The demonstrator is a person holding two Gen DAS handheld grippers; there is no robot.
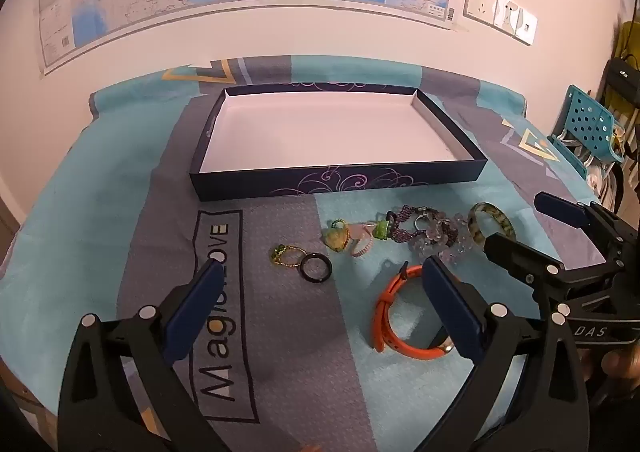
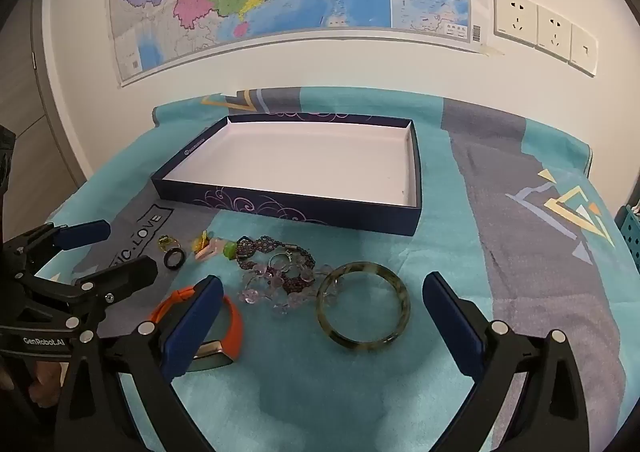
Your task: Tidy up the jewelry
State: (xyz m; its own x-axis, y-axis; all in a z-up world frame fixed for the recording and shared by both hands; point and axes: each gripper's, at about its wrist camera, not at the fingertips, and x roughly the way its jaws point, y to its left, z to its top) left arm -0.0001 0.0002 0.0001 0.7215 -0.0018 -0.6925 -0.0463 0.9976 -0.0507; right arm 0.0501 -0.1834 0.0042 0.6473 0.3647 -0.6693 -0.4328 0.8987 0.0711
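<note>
**Both grippers wide over the jewelry**

Left wrist: left gripper point(image 1: 320, 300) spread, empty; one dark box point(image 1: 340, 179), two rings point(image 1: 304, 262) near its front wall, one orange band point(image 1: 396, 316) nearer still.

Right wrist: right gripper point(image 2: 320, 316) gaping, empty; one green bangle point(image 2: 363, 306) before that box point(image 2: 288, 207), bare cloth point(image 2: 440, 252) rightward.

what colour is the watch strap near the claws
Orange; the watch strap shows best in the left wrist view.

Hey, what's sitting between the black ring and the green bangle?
In the right wrist view, between the black ring and green bangle lie small coloured rings and a tangle of beaded bracelets.
</note>
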